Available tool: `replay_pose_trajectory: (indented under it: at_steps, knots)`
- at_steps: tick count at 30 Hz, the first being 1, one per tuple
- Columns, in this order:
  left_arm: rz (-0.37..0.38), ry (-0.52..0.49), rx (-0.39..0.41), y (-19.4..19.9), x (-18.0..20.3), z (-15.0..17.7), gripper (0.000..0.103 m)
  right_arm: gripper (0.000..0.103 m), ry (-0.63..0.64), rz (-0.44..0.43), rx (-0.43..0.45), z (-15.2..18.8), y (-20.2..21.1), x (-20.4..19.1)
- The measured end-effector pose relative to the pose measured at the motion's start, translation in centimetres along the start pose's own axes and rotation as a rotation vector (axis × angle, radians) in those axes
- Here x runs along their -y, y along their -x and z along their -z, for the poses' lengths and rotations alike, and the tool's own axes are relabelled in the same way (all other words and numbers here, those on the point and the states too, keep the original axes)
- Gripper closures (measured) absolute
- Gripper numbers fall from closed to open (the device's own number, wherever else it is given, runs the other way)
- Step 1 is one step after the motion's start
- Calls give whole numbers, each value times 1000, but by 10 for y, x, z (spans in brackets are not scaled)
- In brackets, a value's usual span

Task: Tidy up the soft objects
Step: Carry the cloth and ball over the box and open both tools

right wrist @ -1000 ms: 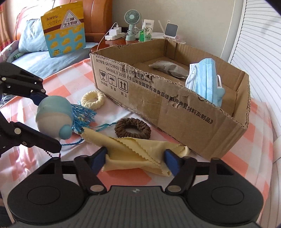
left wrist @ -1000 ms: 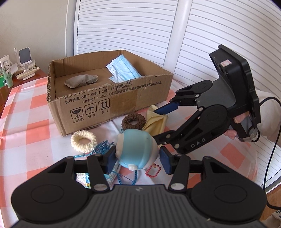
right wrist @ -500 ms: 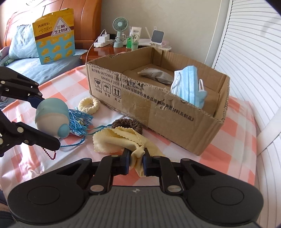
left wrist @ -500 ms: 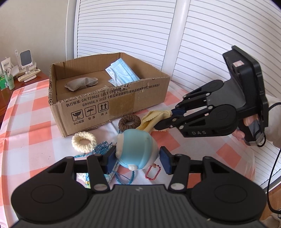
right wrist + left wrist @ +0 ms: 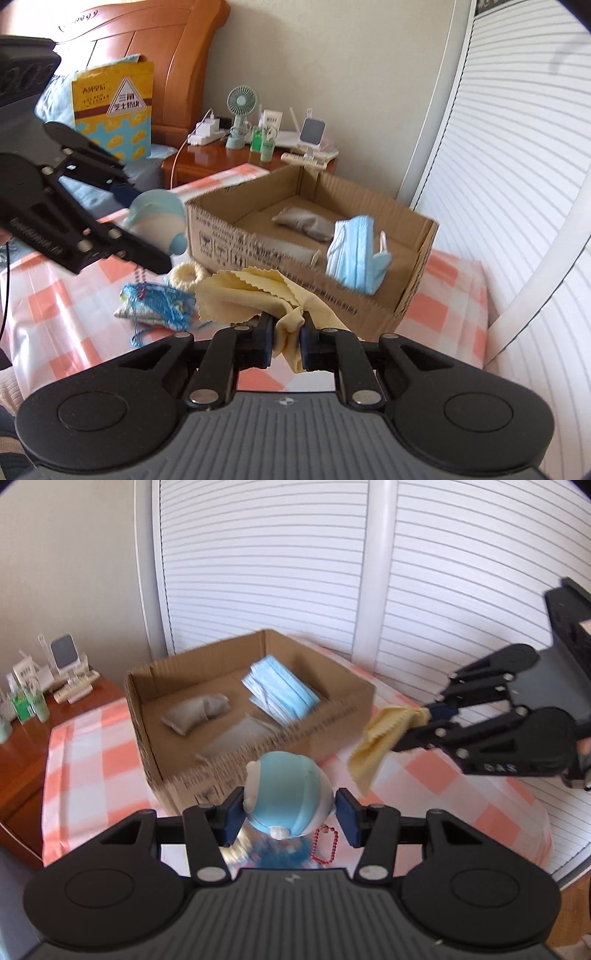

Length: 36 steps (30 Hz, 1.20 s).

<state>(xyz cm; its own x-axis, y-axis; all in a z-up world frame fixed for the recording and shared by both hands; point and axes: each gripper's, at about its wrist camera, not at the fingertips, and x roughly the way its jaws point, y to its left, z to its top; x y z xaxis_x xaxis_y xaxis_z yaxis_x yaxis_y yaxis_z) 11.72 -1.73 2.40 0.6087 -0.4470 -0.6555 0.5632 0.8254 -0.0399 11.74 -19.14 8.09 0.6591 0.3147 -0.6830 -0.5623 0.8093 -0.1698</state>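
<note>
My left gripper clamped on a round blue plush toy, its nub facing me, my right gripper pinching a yellow cloth drooping downward, both before the cardboard box, blue netting below blurred.

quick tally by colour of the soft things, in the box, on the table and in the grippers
Blue: 3, the face masks, the round toy in the left gripper, the blue tasselled piece
Yellow or cream: 2, the cloth in the right gripper, the scrunchie
Grey: 2, the pouch, the flat packet
Total: 7
</note>
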Motion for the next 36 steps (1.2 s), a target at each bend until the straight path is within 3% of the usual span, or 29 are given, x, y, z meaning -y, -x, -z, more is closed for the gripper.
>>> replay_pose_trajectory:
  at_steps: [9,10,11,12,13,19,23,29,36]
  knots:
    - [-119,-47,30,-37,-33,-62,48,86,-19,41,35,-26,-2,15]
    - [-134,-39,29,-46,-38,-66,42,86,-20,46,34,-27,-4,16]
    - [-154,-25,35,-53,-43,-68,23,86,-23,47,32,-29,-5,17]
    - [-174,-9,50,-62,-48,-68,10,86,-27,48,32,-30,-7,18]
    - [-181,-1,58,-69,-51,-67,9,86,-28,52,31,-31,-8,19]
    - [-214,65,50,-73,-63,-47,6,86,-19,66,3,-39,-22,22]
    - [-222,68,29,-47,-55,-28,3,86,-25,74,-6,-50,-34,26]
    - [-247,59,68,-5,-33,1,1,86,-13,101,-23,-80,-63,36]
    - [-261,69,70,14,-21,30,1,86,-7,159,-46,-125,-115,59]
